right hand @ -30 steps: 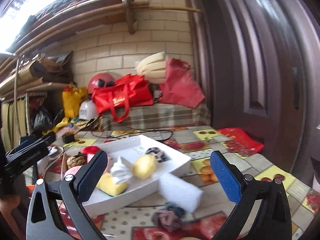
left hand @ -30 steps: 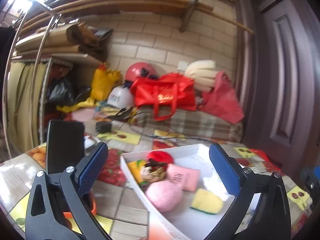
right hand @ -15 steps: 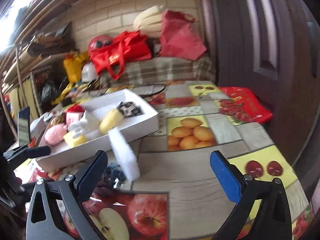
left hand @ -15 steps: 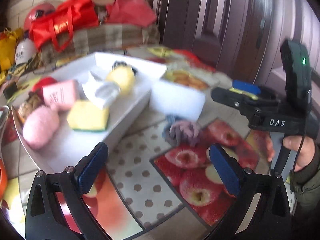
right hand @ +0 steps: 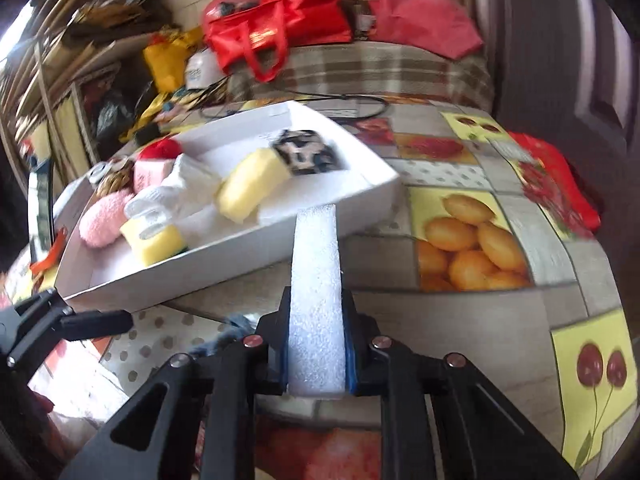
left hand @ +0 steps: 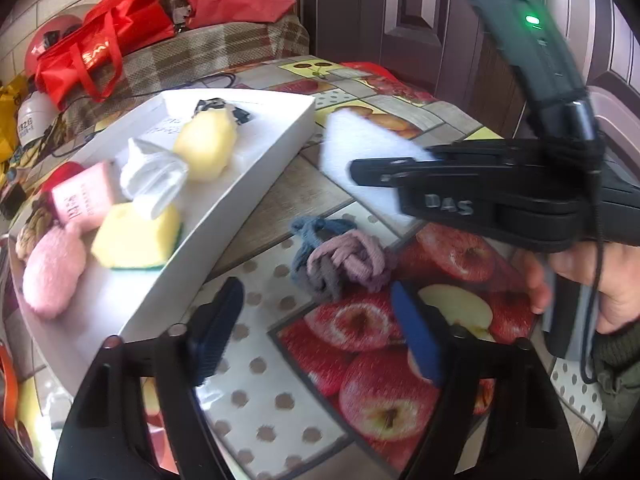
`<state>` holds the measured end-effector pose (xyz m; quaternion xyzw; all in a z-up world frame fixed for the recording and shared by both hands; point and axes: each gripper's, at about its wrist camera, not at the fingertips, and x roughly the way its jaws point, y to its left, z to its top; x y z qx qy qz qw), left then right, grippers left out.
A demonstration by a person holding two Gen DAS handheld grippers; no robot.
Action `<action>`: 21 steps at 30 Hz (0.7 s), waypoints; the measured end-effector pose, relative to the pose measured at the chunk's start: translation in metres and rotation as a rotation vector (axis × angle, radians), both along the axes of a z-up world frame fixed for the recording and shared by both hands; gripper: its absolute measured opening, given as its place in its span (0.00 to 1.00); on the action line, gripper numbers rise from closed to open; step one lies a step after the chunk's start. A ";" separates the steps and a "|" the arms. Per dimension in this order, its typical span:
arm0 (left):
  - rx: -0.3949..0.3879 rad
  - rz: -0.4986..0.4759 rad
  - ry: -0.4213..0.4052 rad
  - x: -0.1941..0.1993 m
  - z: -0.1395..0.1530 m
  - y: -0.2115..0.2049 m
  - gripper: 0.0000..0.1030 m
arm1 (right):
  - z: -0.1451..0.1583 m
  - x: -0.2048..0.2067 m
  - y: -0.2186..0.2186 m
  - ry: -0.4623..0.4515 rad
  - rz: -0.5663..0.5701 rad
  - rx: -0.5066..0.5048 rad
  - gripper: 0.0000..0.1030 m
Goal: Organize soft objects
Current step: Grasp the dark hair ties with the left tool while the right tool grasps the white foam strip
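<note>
Your white tray (left hand: 280,152) holds two yellow sponges (left hand: 136,236), one pink puff (left hand: 52,272). Right tool (right hand: 316,356) is clamped on one foam block (right hand: 316,280); left tool (left hand: 316,332), closing, holds nothing.

Table (left hand: 256,400): a tray (left hand: 256,184) is set on its left part, a foam block (right hand: 316,280) just right of the tray's near wall, a bundle of socks (left hand: 340,264) on the cloth before the block. In the tray, front to back: a plush ball (left hand: 52,276) at the near left end, a sponge (left hand: 136,236) beside it, a boxed item (left hand: 84,196) behind the ball, a folded cloth (left hand: 154,176) over the sponge's far edge, a rounded sponge (left hand: 208,144) further back, a patterned piece (right hand: 308,152) at the far end. Behind the table a covered bench (right hand: 392,68) is placed, with bags (right hand: 280,24) on it. The foam block is held between the pads of the right gripper (right hand: 318,360); the left gripper (left hand: 316,336) is poised before the socks, nothing between its pads.
</note>
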<state>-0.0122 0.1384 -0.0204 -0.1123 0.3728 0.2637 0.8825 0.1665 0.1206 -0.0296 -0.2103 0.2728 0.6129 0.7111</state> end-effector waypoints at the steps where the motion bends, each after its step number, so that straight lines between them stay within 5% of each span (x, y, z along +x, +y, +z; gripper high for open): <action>1: 0.001 0.002 0.013 0.005 -0.002 0.001 0.70 | 0.001 0.006 -0.006 0.009 -0.027 0.005 0.19; 7: -0.028 -0.011 0.044 0.038 -0.007 0.010 0.56 | 0.005 0.032 -0.026 0.096 -0.114 0.042 0.19; 9: -0.030 -0.034 0.033 0.039 -0.006 0.010 0.34 | 0.005 0.034 -0.027 0.108 -0.116 0.043 0.19; 11: -0.024 -0.052 0.026 0.039 -0.005 0.007 0.29 | 0.007 0.034 -0.029 0.107 -0.114 0.058 0.19; 14: 0.015 -0.055 -0.009 0.034 0.002 0.001 0.27 | 0.011 0.030 -0.034 0.085 -0.110 0.093 0.19; 21: 0.232 -0.050 -0.256 -0.016 0.035 -0.036 0.28 | 0.021 0.016 -0.052 0.055 -0.112 0.181 0.20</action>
